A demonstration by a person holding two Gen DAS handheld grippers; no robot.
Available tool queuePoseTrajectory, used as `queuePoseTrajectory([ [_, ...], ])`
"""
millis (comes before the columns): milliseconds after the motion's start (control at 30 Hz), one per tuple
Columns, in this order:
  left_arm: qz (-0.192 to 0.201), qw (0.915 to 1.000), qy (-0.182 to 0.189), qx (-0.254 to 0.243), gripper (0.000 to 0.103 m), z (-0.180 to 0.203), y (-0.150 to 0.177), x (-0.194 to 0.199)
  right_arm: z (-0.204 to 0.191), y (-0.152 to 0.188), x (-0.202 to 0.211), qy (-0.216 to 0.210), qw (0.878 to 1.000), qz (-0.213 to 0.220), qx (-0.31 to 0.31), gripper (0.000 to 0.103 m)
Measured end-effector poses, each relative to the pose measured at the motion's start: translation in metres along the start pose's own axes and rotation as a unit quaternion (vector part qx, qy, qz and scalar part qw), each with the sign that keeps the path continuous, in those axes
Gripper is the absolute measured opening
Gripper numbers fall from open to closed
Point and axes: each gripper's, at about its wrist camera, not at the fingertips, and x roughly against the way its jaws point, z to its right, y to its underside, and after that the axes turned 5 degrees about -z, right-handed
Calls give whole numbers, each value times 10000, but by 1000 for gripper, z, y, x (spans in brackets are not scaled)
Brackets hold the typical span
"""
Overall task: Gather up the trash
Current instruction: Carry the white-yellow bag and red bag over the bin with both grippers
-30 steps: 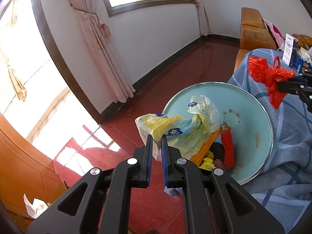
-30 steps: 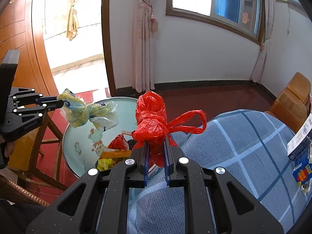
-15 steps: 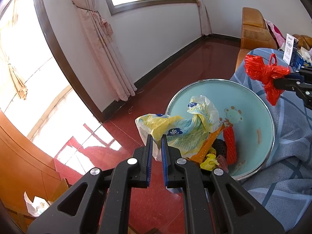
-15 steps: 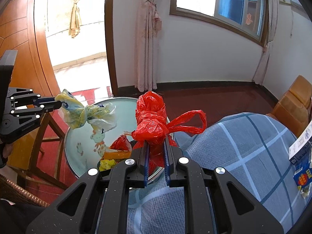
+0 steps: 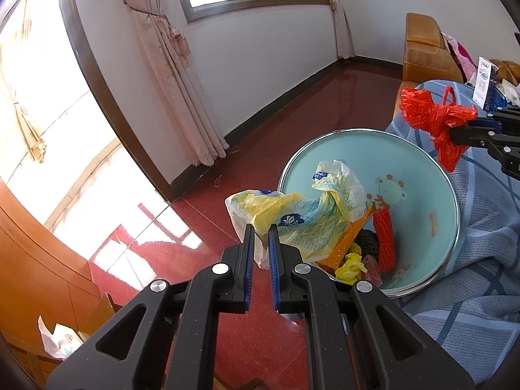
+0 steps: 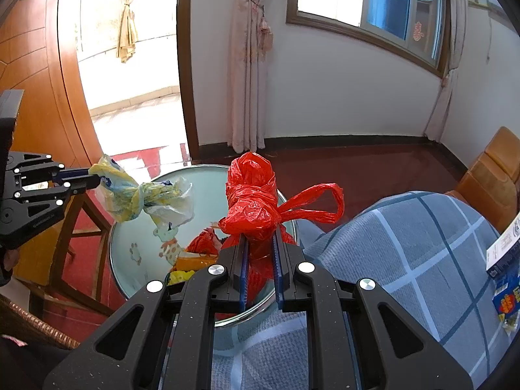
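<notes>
The left tongs (image 5: 261, 227) are closed on a knotted yellow and white plastic bag (image 5: 302, 214), held above the round glass table (image 5: 422, 169). The right tongs (image 6: 260, 243) are clamped on a knotted red plastic bag (image 6: 256, 201), held over the table's edge beside a blue checked blanket (image 6: 406, 243). Scraps (image 5: 367, 247), apparently wrappers and netting, lie on the table.
</notes>
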Motion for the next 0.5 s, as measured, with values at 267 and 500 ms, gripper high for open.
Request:
queuePoseTrajectory([
  [267, 57, 10000, 32, 44, 9, -2, 1, 3, -2, 0, 1, 3, 10000, 32, 16, 13],
  [500, 60, 10000, 54, 45, 9, -4, 1, 4, -5, 0, 1, -17, 10000, 43, 42, 13],
])
